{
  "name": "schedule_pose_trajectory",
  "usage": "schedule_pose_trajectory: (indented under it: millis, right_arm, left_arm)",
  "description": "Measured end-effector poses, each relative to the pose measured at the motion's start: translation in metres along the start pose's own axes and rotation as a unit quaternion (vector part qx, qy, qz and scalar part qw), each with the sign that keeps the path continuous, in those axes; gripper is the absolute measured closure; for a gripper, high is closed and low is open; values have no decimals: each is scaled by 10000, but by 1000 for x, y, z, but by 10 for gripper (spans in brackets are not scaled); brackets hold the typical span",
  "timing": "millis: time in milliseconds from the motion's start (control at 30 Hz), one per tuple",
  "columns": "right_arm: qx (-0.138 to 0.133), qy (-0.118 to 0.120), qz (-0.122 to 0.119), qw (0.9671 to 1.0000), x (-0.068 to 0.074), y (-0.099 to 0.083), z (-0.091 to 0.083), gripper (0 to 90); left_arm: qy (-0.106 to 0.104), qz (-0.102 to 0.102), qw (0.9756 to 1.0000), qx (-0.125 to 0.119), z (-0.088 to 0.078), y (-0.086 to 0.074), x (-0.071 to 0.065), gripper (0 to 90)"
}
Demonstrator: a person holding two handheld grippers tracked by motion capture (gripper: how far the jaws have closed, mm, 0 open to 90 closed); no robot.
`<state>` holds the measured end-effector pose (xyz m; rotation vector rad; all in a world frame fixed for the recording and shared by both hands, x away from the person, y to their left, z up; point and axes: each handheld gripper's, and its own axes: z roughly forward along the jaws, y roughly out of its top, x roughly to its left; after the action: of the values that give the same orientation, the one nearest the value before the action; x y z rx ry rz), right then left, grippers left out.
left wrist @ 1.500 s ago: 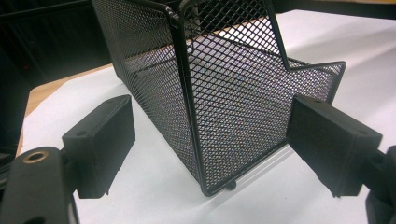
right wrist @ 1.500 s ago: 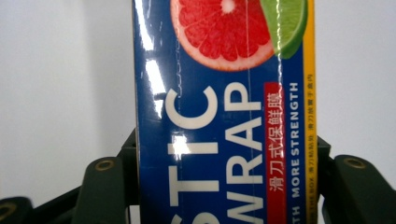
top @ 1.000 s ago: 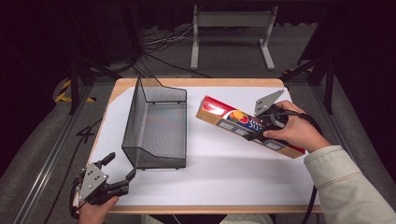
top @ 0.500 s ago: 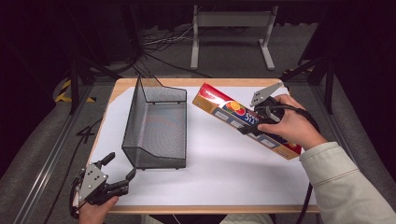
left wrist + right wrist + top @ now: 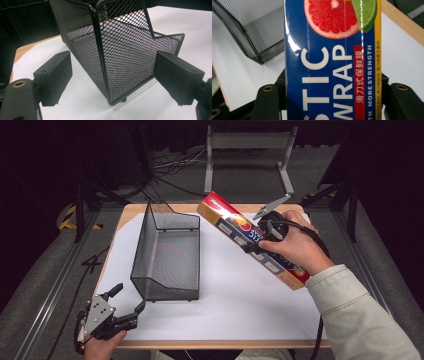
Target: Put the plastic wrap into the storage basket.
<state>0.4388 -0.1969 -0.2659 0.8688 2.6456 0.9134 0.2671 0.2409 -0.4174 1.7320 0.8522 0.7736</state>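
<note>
Black mesh makes up the basket [image 5: 167, 257], which stands on the white sheet at the left half of the counter [image 5: 250, 320], in the same spot as a second ago. At the near left corner the left tongs [image 5: 127, 307] rest with jaws apart and nothing between them; in the left gripper view the basket's near corner [image 5: 105, 62] stands just ahead of the gap, untouched. That hand has not shifted.

Right of the basket comes the change. The wrap box [image 5: 250, 237], which lay flat near the counter's far right a second ago, is now off the surface and tilted, its red far end raised toward the basket's far right corner. The right tongs [image 5: 260, 240] are clamped across its width, as the right gripper view shows with the box [image 5: 332, 62] wedged between both jaws.

Judging from this, pick-up is done and carrying toward the basket is under way; lowering the box inside looks like the remaining step.
</note>
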Motion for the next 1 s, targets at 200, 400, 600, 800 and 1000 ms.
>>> schedule_pose_trajectory:
  millis: [200,400,600,800,1000]
  right_arm:
    - [-14,-210,336,9992,8,17,11,406]
    - [26,-364,647,9972,14,31,20,406]
    - [231,-571,1099,9920,27,47,36,407]
    - [287,-599,1352,9886,34,58,45,407]
    - [591,-591,1678,9823,41,72,60,407]
  left_arm:
    - [-6,-17,10000,-10,0,0,0,165]
    - [10,-4,10000,-23,0,0,1,165]
    - [20,-10,10000,-25,-1,0,1,165]
    - [17,-10,10000,-29,-1,-1,2,166]
    - [21,-20,10000,-23,-2,-1,2,166]
